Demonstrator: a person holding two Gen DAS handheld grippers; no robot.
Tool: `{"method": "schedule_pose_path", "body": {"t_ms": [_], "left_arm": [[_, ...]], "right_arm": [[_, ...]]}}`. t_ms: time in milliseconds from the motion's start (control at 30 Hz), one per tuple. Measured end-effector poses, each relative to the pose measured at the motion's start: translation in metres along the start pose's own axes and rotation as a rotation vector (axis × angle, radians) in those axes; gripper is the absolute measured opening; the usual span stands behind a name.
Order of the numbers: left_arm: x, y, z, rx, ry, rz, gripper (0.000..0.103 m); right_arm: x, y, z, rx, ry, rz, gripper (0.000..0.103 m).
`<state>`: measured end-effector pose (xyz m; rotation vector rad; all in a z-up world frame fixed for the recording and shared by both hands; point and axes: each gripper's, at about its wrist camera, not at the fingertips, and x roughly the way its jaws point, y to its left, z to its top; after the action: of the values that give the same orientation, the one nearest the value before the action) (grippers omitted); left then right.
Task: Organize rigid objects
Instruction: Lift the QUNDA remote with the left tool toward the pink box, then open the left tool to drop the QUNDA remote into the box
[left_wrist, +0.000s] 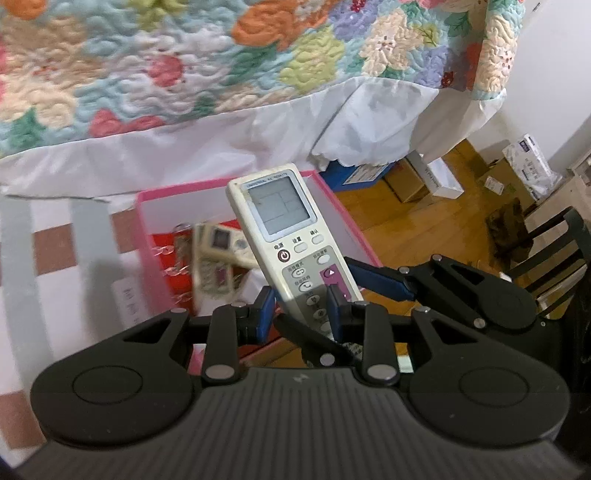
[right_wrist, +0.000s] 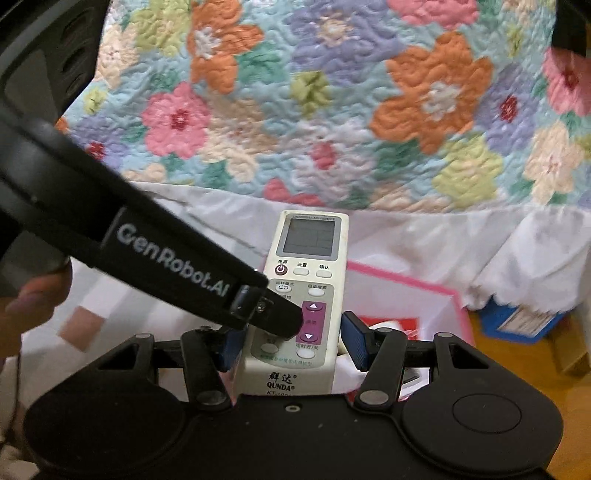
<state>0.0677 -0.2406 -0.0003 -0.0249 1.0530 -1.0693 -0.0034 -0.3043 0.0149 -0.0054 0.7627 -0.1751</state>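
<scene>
A cream air-conditioner remote (left_wrist: 280, 221) with a grey screen and purple arrow keys is held up over a pink-rimmed box (left_wrist: 147, 206). My left gripper (left_wrist: 300, 306) is shut on its lower part, one finger (right_wrist: 177, 258) lying across the button face. In the right wrist view the remote (right_wrist: 310, 258) stands upright between the blue pads of my right gripper (right_wrist: 293, 347), which press on its two long sides. The right gripper's pad (left_wrist: 384, 282) shows at the remote's right edge. Two more remotes (left_wrist: 218, 251) lie inside the box.
A floral quilt (right_wrist: 332, 110) and white bed skirt (left_wrist: 221, 147) hang behind the pink box (right_wrist: 406, 284). The box sits on a checked cloth (left_wrist: 55, 247). A blue box (right_wrist: 517, 321), cardboard boxes (left_wrist: 413, 181) and a dark chair (left_wrist: 554, 251) stand on the wooden floor at right.
</scene>
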Motion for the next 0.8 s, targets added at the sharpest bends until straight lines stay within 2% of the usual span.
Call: {"method": "schedule_pose_path", "body": {"t_ms": [167,367,567,667,800], "left_arm": [[0.046,0.000,0.015,-0.026,0.020,-0.040,0.028],[0.103,-0.001,0.028,-0.024,0.050,-0.044,0.028],[0.157,0.003,0.036,-0.040,0.090,-0.004,0.027],[0.180,0.011,0.036,-0.098,0.120,-0.022,0.028],[0.195,0.017,0.033,-0.140,0.159,0.002,0.027]], "right_arm": [[0.026,-0.033,-0.005,-0.001,0.031,-0.021,0.060],[0.064,-0.071,-0.019,0.053,0.065,-0.029,0.060],[0.104,-0.102,-0.031,0.128,0.146,-0.006,0.060],[0.119,-0.109,-0.039,0.109,0.195,-0.005,0.060],[0.134,-0.116,-0.049,0.134,0.225,0.015,0.059]]}}
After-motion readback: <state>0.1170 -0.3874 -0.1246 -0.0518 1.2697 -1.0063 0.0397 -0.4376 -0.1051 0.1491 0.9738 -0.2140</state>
